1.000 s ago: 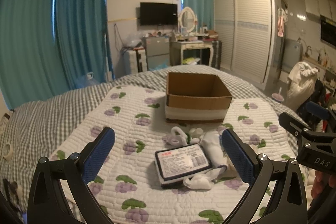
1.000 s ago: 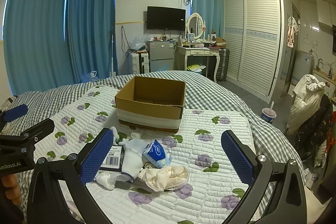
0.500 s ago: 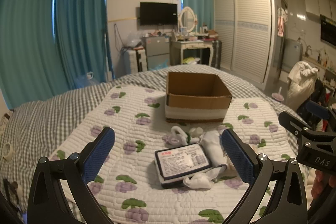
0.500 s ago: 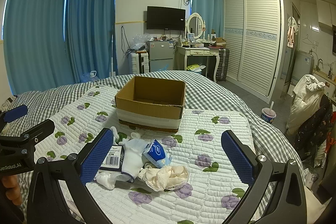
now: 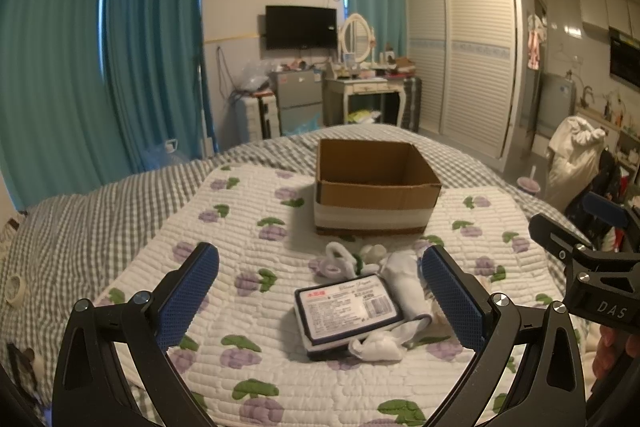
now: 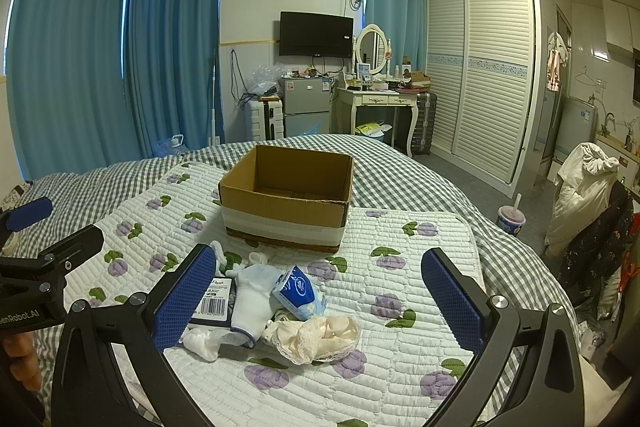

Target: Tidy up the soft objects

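Observation:
A small heap of soft things lies on the quilted mat on the bed. It holds a flat dark-edged labelled pack (image 5: 347, 311), a white sock (image 6: 253, 301), a blue tissue packet (image 6: 299, 291), a cream lace cloth (image 6: 316, 337) and white scraps (image 5: 376, 347). An open, empty cardboard box (image 5: 374, 187) stands behind the heap; it also shows in the right wrist view (image 6: 286, 197). My left gripper (image 5: 320, 291) is open and empty above the pack. My right gripper (image 6: 320, 301) is open and empty above the heap.
The grape-print mat (image 6: 400, 267) lies on a grey checked bedspread (image 5: 100, 219). A tape roll (image 5: 14, 289) sits at the bed's left edge. A cup with a straw (image 6: 510, 219) and a chair piled with clothes (image 6: 588, 195) stand to the right of the bed.

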Available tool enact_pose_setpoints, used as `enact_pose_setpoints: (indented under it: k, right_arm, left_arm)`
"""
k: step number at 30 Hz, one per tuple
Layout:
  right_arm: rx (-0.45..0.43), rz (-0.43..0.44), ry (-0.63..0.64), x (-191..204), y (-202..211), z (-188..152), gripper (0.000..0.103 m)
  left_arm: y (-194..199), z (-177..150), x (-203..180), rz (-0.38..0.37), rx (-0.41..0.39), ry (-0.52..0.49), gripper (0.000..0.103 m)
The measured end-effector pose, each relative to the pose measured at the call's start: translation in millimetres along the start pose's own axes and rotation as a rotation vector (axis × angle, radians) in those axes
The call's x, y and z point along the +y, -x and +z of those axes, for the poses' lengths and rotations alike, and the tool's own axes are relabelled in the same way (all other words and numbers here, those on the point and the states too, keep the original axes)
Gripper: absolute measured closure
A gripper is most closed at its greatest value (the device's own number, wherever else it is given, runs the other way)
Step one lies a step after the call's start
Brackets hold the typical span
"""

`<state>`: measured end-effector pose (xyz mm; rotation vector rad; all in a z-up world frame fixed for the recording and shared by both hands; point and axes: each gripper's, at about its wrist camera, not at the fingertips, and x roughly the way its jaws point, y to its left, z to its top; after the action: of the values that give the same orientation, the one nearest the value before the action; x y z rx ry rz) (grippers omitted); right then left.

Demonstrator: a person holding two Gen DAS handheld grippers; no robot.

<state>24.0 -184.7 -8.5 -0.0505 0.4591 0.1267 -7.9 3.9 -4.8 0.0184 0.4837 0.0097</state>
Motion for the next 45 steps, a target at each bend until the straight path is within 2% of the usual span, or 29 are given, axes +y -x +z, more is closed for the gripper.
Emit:
enact_pose_setpoints:
  k: [14,19,24,29,33,36,37,39,40,41,44,45]
  right_arm:
    - [-0.005,0.001,0.007,0.1,4.7,2.9,0.0]
    - [0.028,0.007,0.014,-1.5,-7.3,-2.0,0.0]
    - [0.108,0.026,0.035,0.4,-36.8,-19.6,0.0]
    - [0.26,0.006,0.077,2.4,-89.3,-54.1,0.0]
    - [0.381,0.011,0.083,1.0,-126.5,-83.9,0.0]
    - [0.438,0.035,0.072,0.9,-146.4,-99.9,0.008]
    - [0.45,0.04,0.07,0.8,-150.2,-102.7,0.014]
    - [0.48,0.047,0.061,-1.6,-156.3,-107.9,0.033]
    - [0.488,0.054,0.054,-3.4,-157.5,-108.6,0.048]
    - [0.491,0.071,0.039,-6.0,-157.7,-109.4,0.06]
    - [0.473,0.073,0.028,-14.1,-150.0,-107.7,0.071]
    - [0.467,0.065,0.031,-15.5,-146.0,-104.8,0.072]
  left_arm:
    - [-0.1,5.6,-3.2,-0.003,-0.001,-0.005,0.0]
    - [-16.5,-2.0,-4.1,0.005,0.055,-0.002,0.0]
    - [-48.2,-19.6,-2.7,0.016,0.158,-0.002,0.0]
    - [-79.7,-40.3,2.7,0.022,0.256,-0.001,0.0]
    - [-95.9,-52.8,3.7,0.014,0.305,0.004,0.0]
    - [-102.8,-59.3,2.0,-0.002,0.335,0.002,0.0]
    - [-104.4,-61.3,0.7,-0.011,0.352,0.009,0.0]
    - [-107.5,-64.2,-1.5,-0.029,0.374,0.023,0.0]
    - [-107.4,-65.5,-4.1,-0.042,0.384,0.03,0.001]
    - [-107.8,-65.8,-6.6,-0.049,0.393,0.032,0.001]
    - [-103.9,-68.6,-18.5,-0.073,0.41,0.032,0.001]
    - [-102.2,-69.4,-22.2,-0.079,0.413,0.028,0.001]
